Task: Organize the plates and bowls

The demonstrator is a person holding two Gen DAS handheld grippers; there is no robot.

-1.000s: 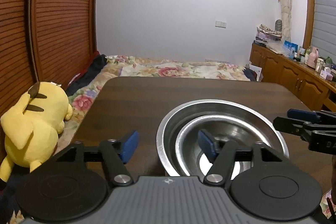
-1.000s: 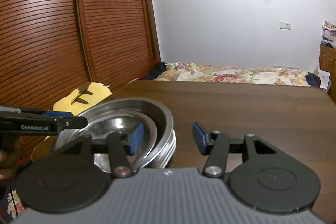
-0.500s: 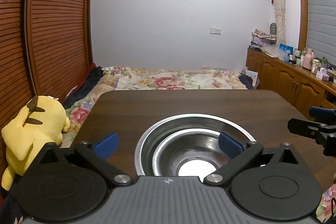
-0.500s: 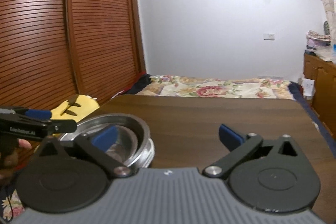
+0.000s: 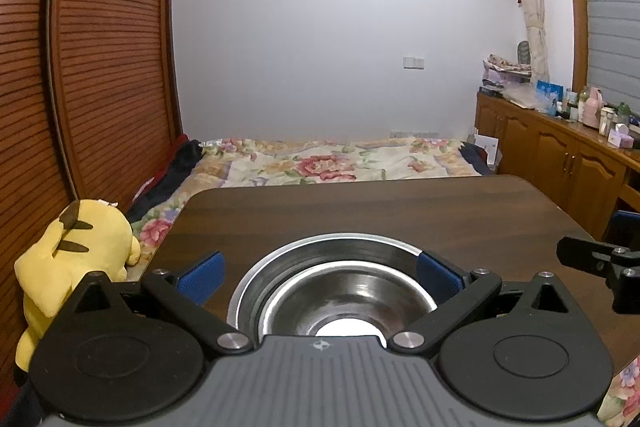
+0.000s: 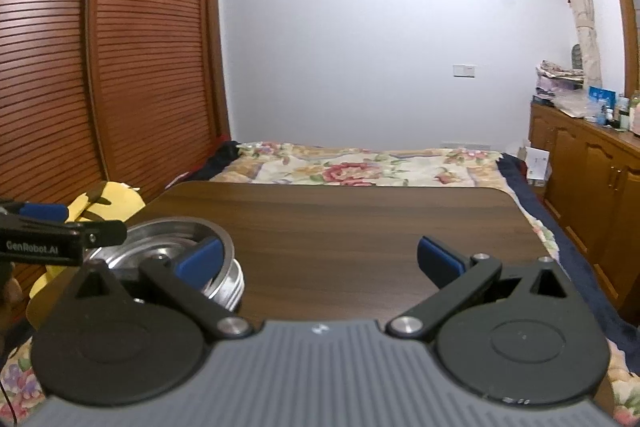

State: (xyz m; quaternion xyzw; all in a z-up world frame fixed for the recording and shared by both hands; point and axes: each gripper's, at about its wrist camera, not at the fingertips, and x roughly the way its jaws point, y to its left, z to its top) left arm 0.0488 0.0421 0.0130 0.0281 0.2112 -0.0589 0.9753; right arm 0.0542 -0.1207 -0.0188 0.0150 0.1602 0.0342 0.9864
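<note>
Now both tongs, left (image 5: 318, 273) and right (image 6: 320, 259), spread wider than before, released, back from the nested steel bowls (image 5: 340, 283).

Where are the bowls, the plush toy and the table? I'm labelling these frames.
bowls (image 5: 340, 291): left wrist view, inner bowl's wall.
plush toy (image 5: 72, 263): left wrist view, its yellow back.
table (image 6: 352, 227): right wrist view, bare top.

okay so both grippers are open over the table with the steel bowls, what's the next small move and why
Probably draw both grippers back and clear. The steel bowls sit nested on the table, the left gripper and right gripper stand wide open holding nothing, and no other dishes show.
</note>
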